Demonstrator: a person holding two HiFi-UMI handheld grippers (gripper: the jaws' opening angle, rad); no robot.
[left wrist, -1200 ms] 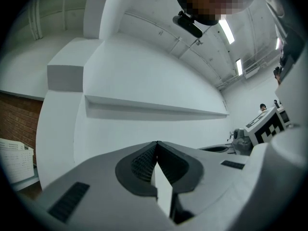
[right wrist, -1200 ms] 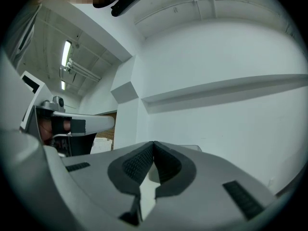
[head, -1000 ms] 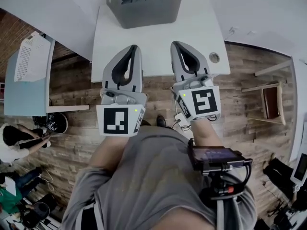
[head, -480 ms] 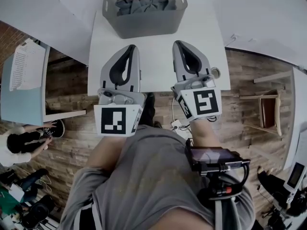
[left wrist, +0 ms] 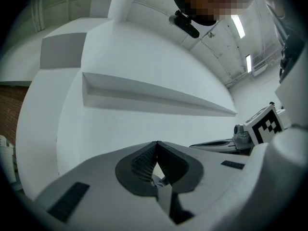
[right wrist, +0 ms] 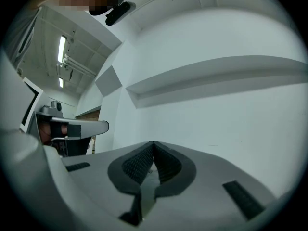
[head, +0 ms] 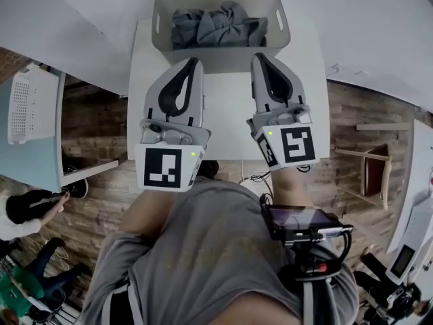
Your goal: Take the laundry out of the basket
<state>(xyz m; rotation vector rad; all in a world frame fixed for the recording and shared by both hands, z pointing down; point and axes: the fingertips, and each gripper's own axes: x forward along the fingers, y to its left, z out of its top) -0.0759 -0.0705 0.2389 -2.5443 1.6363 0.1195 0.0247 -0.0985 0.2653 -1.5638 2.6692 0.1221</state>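
Only the top folds of the grey laundry (head: 216, 26) show above the rim of the basket (head: 223, 61); the rest is hidden behind its walls. The basket covers the far edge of the table (head: 230, 114). The left gripper (head: 195, 61) and right gripper (head: 258, 55) hide parts of the table's near edge. A person (head: 27, 212) is cut off by the head view's left edge.

You have no words, numbers or brand names to read here. The only printed signs are patterns, not letters. One is the left square marker (head: 164, 170) on the cube of your left claw (head: 196, 61). The other is the right square marker (head: 298, 144) on the cube of your right claw (head: 258, 55). Both lie on your side of the basket (head: 220, 58).
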